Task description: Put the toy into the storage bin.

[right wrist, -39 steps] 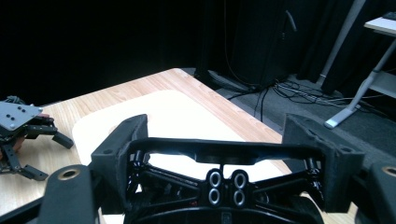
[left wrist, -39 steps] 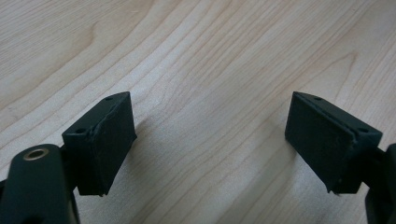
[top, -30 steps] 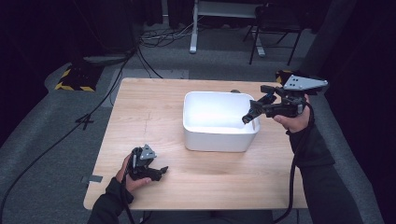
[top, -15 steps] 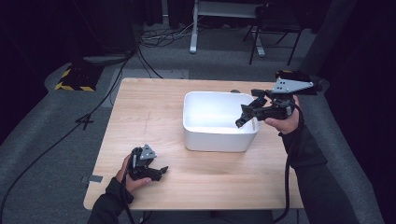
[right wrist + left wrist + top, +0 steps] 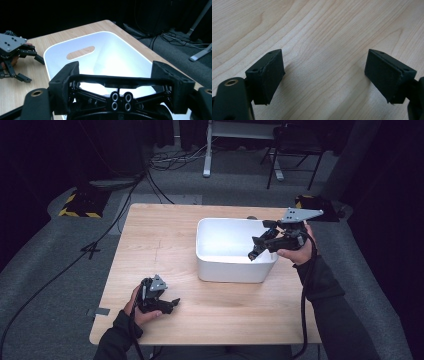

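Currently, right gripper [image 5: 253,251] hovered over white bin's [image 5: 212,265] right rim, jaws spread, nothing between them; bin sat right of table [image 5: 150,245] centre; left gripper [image 5: 172,303] rested near front-left corner, jaws apart, empty

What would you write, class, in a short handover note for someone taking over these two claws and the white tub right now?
Left claw: open, holding nothing, low over the near left part of the light wooden table, with bare wood between its pads.
Right claw: open, holding nothing, held over the right side of the white rectangular plastic tub, pointing into it.
The tub stands right of the table's middle. Its inside looks bare where it can be seen, and a slot handle is cut in one end wall.
Done: nothing gripped or placed, as far as can be seen.
Left: probably lower the right claw to the tub.
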`<state>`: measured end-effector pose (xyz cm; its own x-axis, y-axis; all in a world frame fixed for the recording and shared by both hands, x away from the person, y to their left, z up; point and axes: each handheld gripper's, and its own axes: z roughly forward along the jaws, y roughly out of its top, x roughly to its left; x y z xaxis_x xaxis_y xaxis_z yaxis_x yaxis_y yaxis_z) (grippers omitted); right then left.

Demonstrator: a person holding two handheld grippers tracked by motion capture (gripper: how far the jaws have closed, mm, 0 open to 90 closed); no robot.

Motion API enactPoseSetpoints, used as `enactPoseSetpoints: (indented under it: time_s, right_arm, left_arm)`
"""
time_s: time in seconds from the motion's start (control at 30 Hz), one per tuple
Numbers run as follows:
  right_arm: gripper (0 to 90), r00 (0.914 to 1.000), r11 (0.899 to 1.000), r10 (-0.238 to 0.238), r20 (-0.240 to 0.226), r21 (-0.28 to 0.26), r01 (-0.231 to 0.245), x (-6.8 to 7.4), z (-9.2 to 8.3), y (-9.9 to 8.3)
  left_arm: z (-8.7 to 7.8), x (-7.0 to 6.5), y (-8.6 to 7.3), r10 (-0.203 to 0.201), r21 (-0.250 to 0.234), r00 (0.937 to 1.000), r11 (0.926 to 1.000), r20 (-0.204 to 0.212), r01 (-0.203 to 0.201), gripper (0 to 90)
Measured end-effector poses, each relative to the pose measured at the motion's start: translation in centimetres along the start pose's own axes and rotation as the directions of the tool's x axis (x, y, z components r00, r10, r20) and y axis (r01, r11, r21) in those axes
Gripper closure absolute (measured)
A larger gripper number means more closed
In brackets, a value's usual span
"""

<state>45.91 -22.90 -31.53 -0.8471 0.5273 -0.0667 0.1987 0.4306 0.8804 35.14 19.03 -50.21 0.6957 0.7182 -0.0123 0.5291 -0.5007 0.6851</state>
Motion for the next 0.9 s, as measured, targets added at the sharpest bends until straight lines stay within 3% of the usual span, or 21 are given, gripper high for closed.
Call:
enactPoseSetpoints:
  time_s: [0.9]
  right_arm:
    - [24.5, 0.9999, 0.991, 0.014, 0.006, 0.133, -0.015, -1.1, 2.8, -3.3]
  left_arm:
    - [0.0, 0.0, 0.0, 0.001, -0.001, 1.0, 1.0, -0.001, -0.001, 16.4]
